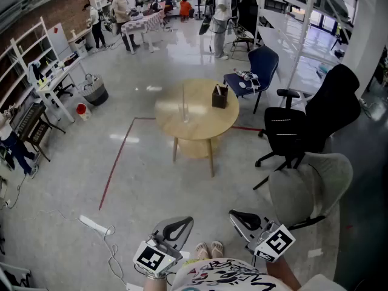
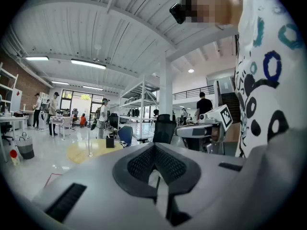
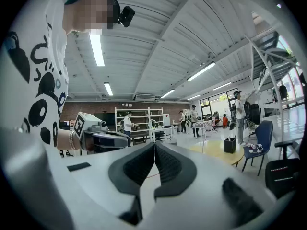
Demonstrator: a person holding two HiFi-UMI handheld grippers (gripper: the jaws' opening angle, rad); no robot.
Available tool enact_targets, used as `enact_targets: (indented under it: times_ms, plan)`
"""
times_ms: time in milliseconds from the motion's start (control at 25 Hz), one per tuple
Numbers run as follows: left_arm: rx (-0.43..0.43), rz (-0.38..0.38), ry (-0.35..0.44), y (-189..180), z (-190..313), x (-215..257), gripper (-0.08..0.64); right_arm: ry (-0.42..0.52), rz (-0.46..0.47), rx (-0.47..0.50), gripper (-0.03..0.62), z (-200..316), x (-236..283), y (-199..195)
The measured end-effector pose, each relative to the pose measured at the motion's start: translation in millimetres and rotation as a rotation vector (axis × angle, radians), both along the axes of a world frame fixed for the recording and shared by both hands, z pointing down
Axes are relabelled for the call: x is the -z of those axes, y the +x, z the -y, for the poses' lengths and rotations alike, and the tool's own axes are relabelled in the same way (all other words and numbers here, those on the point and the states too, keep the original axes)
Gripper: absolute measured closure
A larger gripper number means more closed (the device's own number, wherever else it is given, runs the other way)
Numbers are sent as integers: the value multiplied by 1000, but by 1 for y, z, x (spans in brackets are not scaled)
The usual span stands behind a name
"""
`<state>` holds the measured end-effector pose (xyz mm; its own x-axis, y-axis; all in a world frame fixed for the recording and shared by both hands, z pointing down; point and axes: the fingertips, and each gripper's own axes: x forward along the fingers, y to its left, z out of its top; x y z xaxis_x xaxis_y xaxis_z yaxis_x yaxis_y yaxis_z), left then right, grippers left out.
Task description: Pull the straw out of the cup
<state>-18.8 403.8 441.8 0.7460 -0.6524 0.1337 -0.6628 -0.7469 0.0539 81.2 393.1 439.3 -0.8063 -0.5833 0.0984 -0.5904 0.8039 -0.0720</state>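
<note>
Left gripper (image 1: 176, 228) and right gripper (image 1: 244, 220): jaws closed together, nothing between them (both held close to the person's body). Straw (image 1: 184, 102) stands upright on the table (image 1: 203, 129), well ahead of both fingertips.

— What is worn?
— A white shirt (image 1: 224, 277) covered in black and teal doodles; pale shoes (image 1: 209, 249); a small black camera (image 2: 177, 12) up at the head.
— And the tools in hand?
— The left claw (image 2: 154, 146) and the right claw (image 3: 154, 143) look alike; smooth grey shells; black ribbed pads (image 2: 139, 164) inside, flaring to a rounded outline; each carries a white cube (image 1: 150, 258) printed with black square markers.
</note>
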Motion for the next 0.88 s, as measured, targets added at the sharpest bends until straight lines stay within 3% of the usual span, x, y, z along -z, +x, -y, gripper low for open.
enact_targets:
  times_ms: [120,360,640,880]
  plan:
    - [9,-11,-49,-4,-5,-5,545,1,-8,15,566,-6,0,-6]
    - [27,-48,-57,-13,-1,1,545,6,-9,22,566,-4,5,-14]
    - [27,-55,-89,-27,-7,-9,545,5,126,12,565,-5,16,-22]
    - [4,-40,-87,-37,-8,-19,545,-10,114,6,565,-5,3,-35]
